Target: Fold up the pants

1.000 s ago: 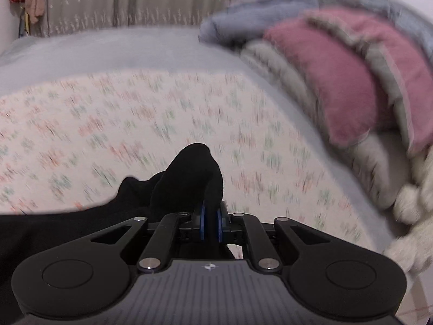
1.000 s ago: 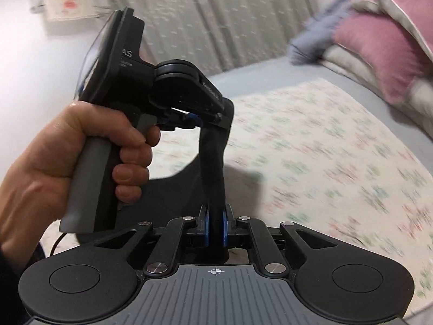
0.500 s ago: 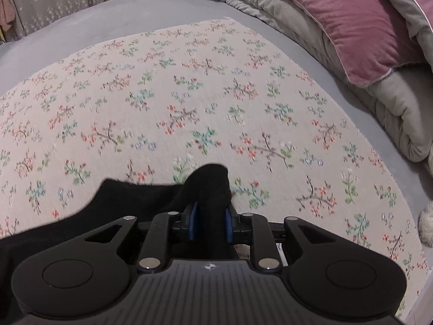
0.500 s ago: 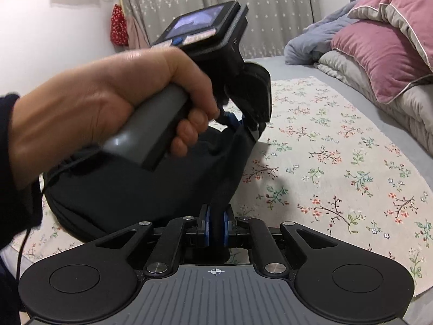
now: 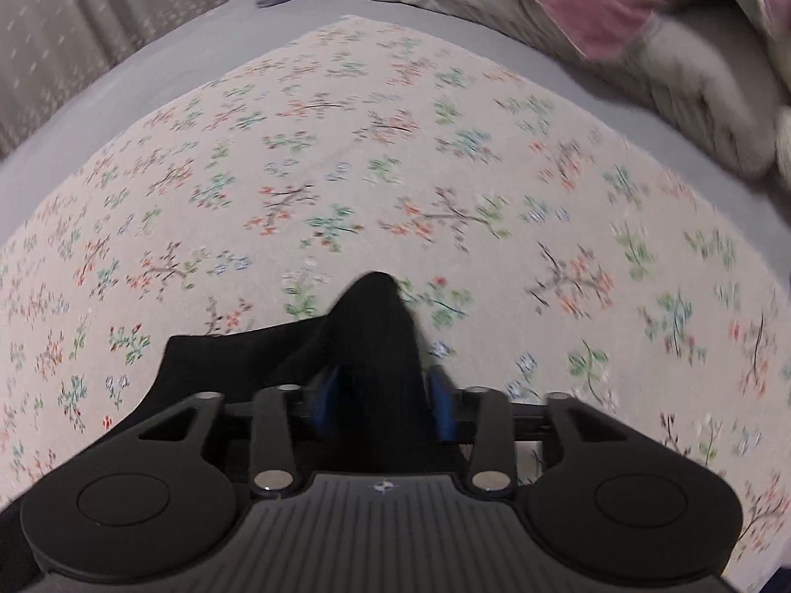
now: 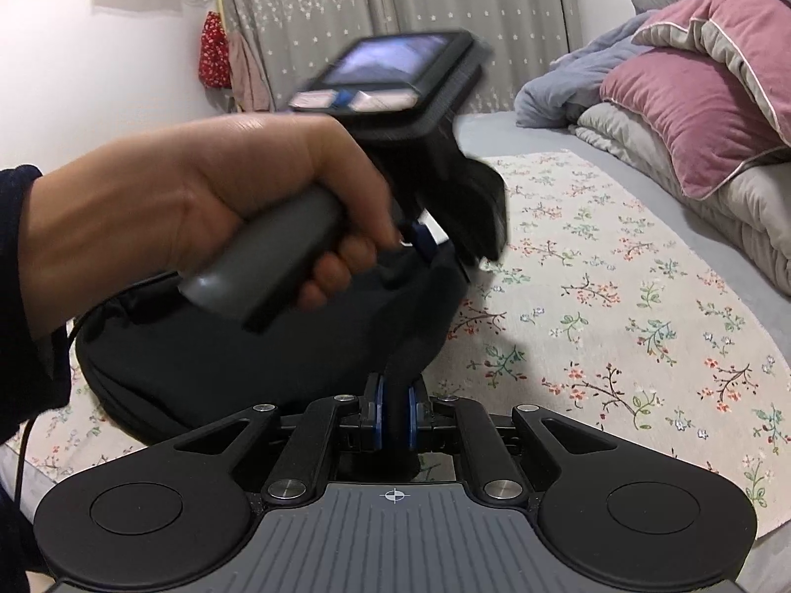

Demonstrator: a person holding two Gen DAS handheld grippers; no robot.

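Note:
The black pants [image 6: 222, 360] lie bunched on the floral sheet [image 6: 618, 321], draped between both grippers. My right gripper [image 6: 394, 415] is shut on a fold of the black cloth low at the near edge. A hand [image 6: 197, 197] holds my left gripper [image 6: 437, 249] just beyond it, pointing steeply down at the sheet. In the left wrist view, the left gripper [image 5: 383, 395] has its jaws opening, its blue pads apart, and a peak of the pants [image 5: 375, 316] still stands loosely between them.
A pink pillow [image 6: 692, 94] and grey and blue bedding [image 6: 568, 84] are piled along the right side of the bed. A grey curtain [image 6: 395, 0] hangs behind, with a red bag [image 6: 213, 49] on the wall. Bare floral sheet [image 5: 445, 173] stretches ahead of the left gripper.
The left gripper has dropped toward the sheet, rolled and tipped downward, and its pads have spread apart around the cloth. The right gripper stays shut on the pants, hardly moved.

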